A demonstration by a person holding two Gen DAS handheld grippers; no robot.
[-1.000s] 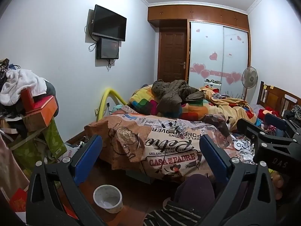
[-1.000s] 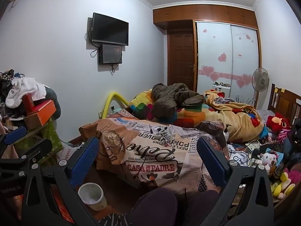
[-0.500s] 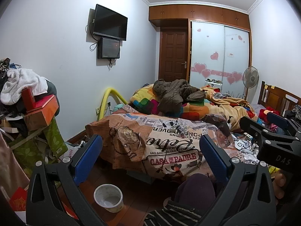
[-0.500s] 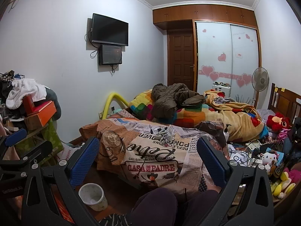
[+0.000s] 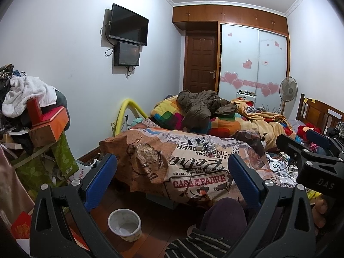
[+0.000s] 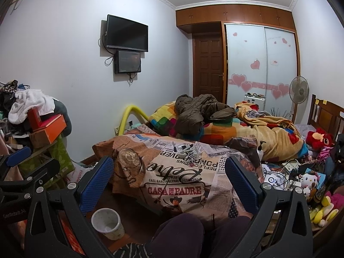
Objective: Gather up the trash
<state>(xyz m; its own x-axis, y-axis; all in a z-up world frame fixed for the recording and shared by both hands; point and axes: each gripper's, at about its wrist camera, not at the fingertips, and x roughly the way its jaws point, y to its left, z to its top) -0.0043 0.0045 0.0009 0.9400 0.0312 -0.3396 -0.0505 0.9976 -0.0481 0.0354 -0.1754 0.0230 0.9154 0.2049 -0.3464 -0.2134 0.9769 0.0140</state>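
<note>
A small white waste bin [image 5: 124, 223] stands on the wooden floor below the bed's near corner; it also shows in the right wrist view [image 6: 107, 220]. Small loose items [image 5: 202, 145] lie on the printed bedspread [image 5: 193, 172], also seen in the right wrist view [image 6: 187, 150]. My left gripper [image 5: 172, 178] is open and empty, held above the floor and facing the bed. My right gripper [image 6: 169, 178] is open and empty beside it. Each gripper shows at the edge of the other's view.
A pile of boxes and clothes [image 5: 32, 118] stands at the left. The bed holds a brown jacket [image 5: 200, 107] and blankets. Toys, cables and bottles [image 6: 301, 178] crowd the right. My knees [image 6: 178, 232] are at the bottom. A fan [image 6: 298, 90] stands by the wardrobe.
Both views have shifted only slightly; the left wrist view has edged a little closer and to the right. Both grippers stay open and empty.
</note>
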